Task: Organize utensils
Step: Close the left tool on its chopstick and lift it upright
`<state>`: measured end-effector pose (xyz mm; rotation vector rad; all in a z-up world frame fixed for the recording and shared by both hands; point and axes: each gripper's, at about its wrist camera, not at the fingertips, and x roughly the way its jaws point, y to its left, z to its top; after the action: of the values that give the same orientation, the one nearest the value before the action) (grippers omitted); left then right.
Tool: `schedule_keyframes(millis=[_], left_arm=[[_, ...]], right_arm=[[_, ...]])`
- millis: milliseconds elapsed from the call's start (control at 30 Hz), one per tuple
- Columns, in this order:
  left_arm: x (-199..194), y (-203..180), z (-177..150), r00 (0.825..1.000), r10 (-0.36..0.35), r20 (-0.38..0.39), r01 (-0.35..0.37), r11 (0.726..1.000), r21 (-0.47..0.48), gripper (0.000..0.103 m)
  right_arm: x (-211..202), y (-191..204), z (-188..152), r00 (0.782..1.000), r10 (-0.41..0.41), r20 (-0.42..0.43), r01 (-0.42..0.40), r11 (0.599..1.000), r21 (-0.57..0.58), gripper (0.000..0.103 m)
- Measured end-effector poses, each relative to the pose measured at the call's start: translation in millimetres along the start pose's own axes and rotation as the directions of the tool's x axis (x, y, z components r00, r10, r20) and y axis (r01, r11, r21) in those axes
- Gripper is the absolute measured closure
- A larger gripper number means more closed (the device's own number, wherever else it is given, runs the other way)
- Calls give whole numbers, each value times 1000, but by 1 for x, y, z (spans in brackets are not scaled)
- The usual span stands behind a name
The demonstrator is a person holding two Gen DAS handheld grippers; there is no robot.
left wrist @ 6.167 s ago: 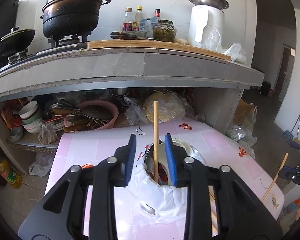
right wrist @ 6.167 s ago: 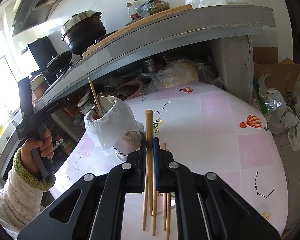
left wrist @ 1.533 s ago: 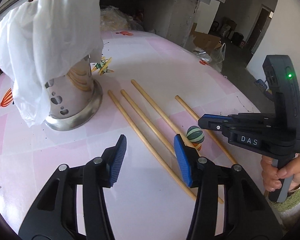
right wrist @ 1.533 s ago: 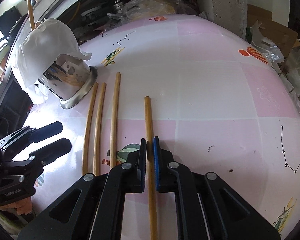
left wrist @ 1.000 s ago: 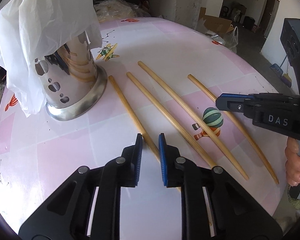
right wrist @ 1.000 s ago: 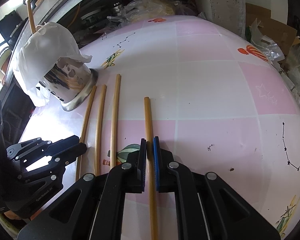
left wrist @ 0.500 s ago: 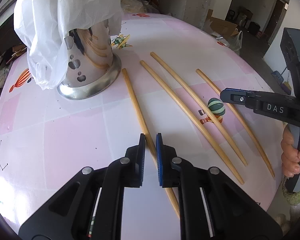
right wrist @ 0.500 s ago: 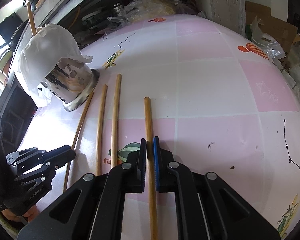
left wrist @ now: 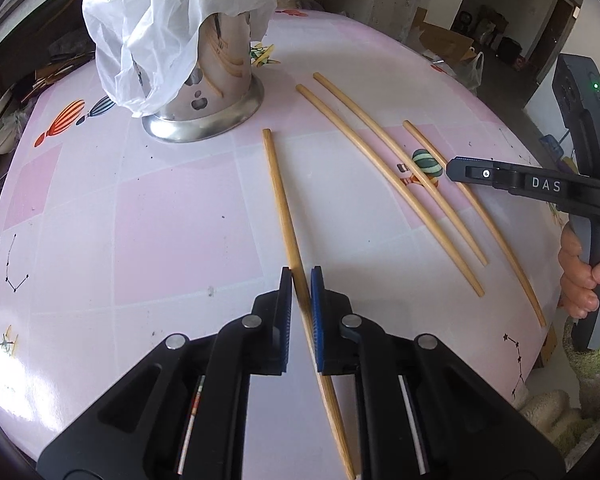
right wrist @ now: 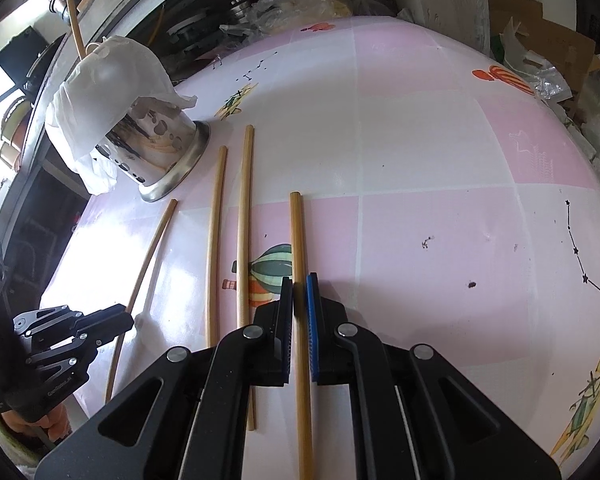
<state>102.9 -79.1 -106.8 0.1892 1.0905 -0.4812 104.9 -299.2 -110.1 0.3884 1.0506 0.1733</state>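
1. Left gripper [left wrist: 300, 280], in the left wrist view, has just been closing and its jaws now pinch the nearest chopstick [left wrist: 281, 200] near its lower third; the stick's long axis runs straight ahead from the jaws, tilted a little leftward

2. Ahead and left of those jaws stands the metal holder [left wrist: 212, 96], draped in a white plastic bag [left wrist: 160, 20], just beyond the far tip of the held stick; this is judged the relation the coming move turns on, and the left hand is the nearer one to the holder

3. Right of the left jaws lie two loose chopsticks [left wrist: 384, 160] side by side on the pink table [left wrist: 140, 220]; nothing stands between stick and holder, though the bag overhanging the rim may get in the way

4. Right gripper [right wrist: 299, 282], in the right wrist view, is pressed together on another chopstick [right wrist: 297, 236], whose length runs straight ahead from the jaws

5. Left of those jaws the two loose sticks lie roughly parallel, the holder farther ahead-left; well left, the other gripper holds its stick slightly slanted
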Motion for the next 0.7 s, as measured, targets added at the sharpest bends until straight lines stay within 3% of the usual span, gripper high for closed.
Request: schedule_keyframes(millis=[167,400,700], left_arm=[[-1,6,-3,999,-28,-23,28,999,-19,92],[-2,14,23,1000,-25,1,25,1000,-4,73],[17,12,60,1000,6,2,-6,1000,29,73]], right_arm=[[-1,-1,-2,1000,9,0,-9,1000,8,96],[-1,-2,-2,1000,14,-1,-14,1000,11,96],[-1,-1,-1,1000,15,-2,-15,1000,14,96]])
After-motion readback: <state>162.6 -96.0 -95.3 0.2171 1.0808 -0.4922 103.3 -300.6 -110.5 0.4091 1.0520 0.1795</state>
